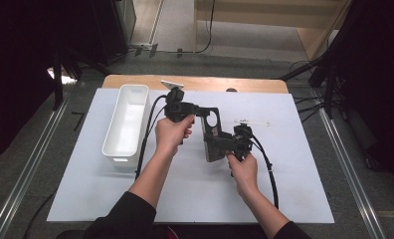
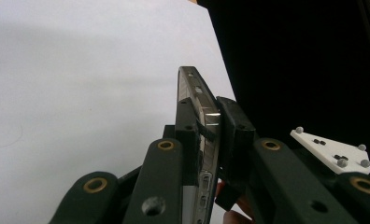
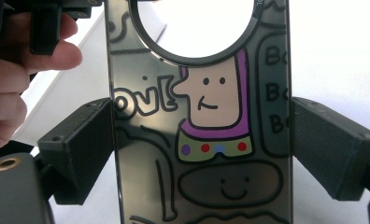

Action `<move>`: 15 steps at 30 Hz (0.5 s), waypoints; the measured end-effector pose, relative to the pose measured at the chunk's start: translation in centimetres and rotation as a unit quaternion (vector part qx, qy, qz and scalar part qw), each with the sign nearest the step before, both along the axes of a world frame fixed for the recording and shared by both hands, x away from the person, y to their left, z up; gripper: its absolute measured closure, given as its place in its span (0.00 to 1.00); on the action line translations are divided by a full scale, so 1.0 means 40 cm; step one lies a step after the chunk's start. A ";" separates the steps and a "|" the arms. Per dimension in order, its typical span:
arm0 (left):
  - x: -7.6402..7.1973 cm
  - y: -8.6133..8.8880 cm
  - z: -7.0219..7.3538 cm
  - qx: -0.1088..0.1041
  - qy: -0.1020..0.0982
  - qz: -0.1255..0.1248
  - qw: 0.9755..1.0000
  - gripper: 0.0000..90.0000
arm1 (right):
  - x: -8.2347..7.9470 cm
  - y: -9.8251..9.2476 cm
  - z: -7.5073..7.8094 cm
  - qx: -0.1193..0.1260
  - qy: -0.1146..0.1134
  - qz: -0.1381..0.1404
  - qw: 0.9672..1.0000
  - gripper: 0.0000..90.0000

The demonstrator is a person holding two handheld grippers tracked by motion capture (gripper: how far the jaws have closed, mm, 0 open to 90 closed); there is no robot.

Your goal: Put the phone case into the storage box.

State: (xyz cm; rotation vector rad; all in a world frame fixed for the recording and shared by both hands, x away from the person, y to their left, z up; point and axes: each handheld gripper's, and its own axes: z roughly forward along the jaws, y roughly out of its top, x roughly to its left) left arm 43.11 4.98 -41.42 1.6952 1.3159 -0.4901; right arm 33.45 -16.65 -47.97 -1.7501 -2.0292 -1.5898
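Observation:
A dark, see-through phone case (image 1: pixel 212 133) with cartoon drawings and a round camera hole is held above the white mat between both grippers. My left gripper (image 1: pixel 201 111) comes in from the left and is shut on the case's upper end. In the left gripper view its jaws (image 2: pixel 210 116) pinch the thin edge of the case (image 2: pixel 192 84). My right gripper (image 1: pixel 220 145) comes in from the right and clamps the lower part. In the right gripper view the printed face of the case (image 3: pixel 206 107) stands between the pads (image 3: pixel 85 149), which press on its two long sides.
A long white bin (image 1: pixel 127 122) stands on the left of the white mat (image 1: pixel 284 169). A thin clear stick-like item (image 1: pixel 252 122) lies right of the case. The wooden table edge (image 1: pixel 195 82) borders the mat at the back. The person's left hand (image 3: pixel 15 79) is close by.

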 end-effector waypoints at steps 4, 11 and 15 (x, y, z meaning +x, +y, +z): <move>-0.001 -0.001 0.002 0.000 -0.003 -0.002 1.000 0.88 | 0.001 0.002 0.004 -0.005 0.001 0.006 1.000 0.00; -0.005 -0.002 0.009 0.004 -0.015 -0.004 1.000 0.88 | -0.003 0.000 0.011 -0.010 -0.006 0.024 1.000 0.00; -0.006 0.001 0.017 0.013 -0.027 -0.006 1.000 0.88 | -0.004 -0.009 0.016 -0.009 -0.008 0.032 0.999 0.00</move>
